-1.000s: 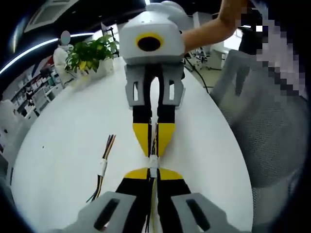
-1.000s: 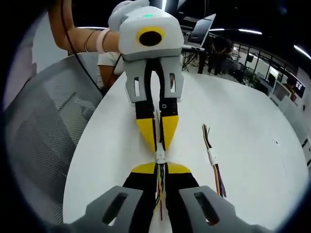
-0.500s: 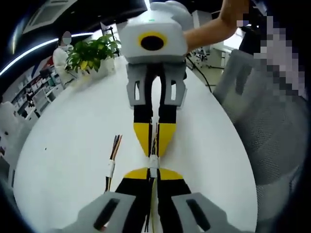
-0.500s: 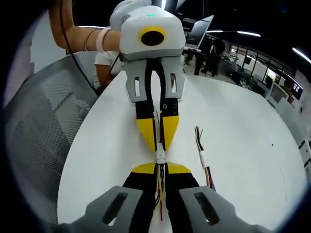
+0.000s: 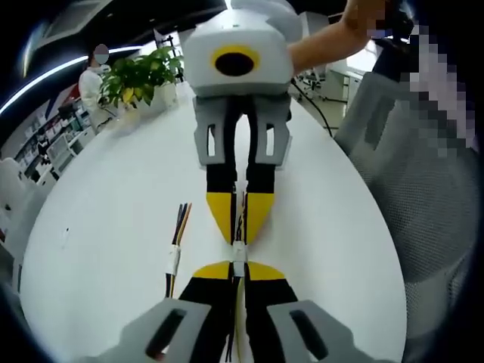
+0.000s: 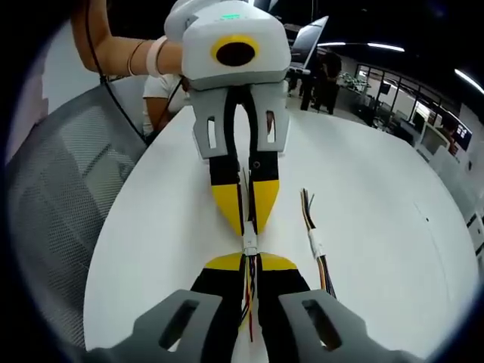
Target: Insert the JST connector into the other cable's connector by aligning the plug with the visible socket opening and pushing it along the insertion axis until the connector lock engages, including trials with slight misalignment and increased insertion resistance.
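My left gripper [image 5: 239, 268] rises from the bottom of the left gripper view, shut on a multicoloured cable. Its white JST connector [image 5: 239, 254] pokes out past the yellow tips. My right gripper [image 5: 239, 233] faces it tip to tip from above, shut on the other cable. In the right gripper view the right gripper [image 6: 249, 262] is at the bottom and the left gripper [image 6: 248, 227] hangs opposite. The white connector bodies [image 6: 249, 246] meet in one line between them. Whether the lock has caught I cannot tell.
A spare cable with a white connector [image 5: 175, 255] [image 6: 315, 245] lies on the white table [image 5: 98, 197] [image 6: 378, 189] beside the grippers. A potted plant [image 5: 140, 76] stands at the far end. A grey mesh chair [image 5: 423, 174] [image 6: 53, 197] borders the table edge. A person's forearm [image 6: 121, 49] reaches in.
Both views have shifted a little with the hands. The two grippers stay tip to tip, each shut on its cable, with the connectors still together between them.
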`<state>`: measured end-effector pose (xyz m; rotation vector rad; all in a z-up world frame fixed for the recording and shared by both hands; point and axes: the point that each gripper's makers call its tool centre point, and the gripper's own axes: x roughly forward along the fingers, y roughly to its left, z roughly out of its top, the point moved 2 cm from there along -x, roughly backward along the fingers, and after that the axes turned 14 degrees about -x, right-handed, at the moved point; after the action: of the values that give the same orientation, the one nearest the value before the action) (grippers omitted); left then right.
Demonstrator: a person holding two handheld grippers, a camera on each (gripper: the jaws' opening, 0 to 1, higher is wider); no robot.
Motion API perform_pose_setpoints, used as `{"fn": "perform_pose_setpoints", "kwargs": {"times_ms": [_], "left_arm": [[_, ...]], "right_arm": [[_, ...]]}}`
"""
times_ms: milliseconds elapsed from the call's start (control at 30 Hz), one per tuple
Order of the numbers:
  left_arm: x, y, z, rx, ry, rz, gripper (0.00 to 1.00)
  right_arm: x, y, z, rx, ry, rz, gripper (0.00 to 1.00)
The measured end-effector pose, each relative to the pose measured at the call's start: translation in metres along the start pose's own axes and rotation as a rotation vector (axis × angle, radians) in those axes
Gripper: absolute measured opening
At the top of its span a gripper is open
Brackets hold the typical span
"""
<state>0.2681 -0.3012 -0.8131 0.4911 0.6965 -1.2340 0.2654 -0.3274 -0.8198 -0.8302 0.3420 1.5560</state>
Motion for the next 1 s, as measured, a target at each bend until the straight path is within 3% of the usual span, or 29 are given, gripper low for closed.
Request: {"fn": "perform_pose_setpoints", "kwargs": {"times_ms": [1000], "left_arm": [[0.01, -0.003, -0.015, -0.055, 0.01, -0.01, 0.0]], "right_arm": [[0.011, 0.008, -0.009, 0.017, 0.02, 0.024, 0.03]]}}
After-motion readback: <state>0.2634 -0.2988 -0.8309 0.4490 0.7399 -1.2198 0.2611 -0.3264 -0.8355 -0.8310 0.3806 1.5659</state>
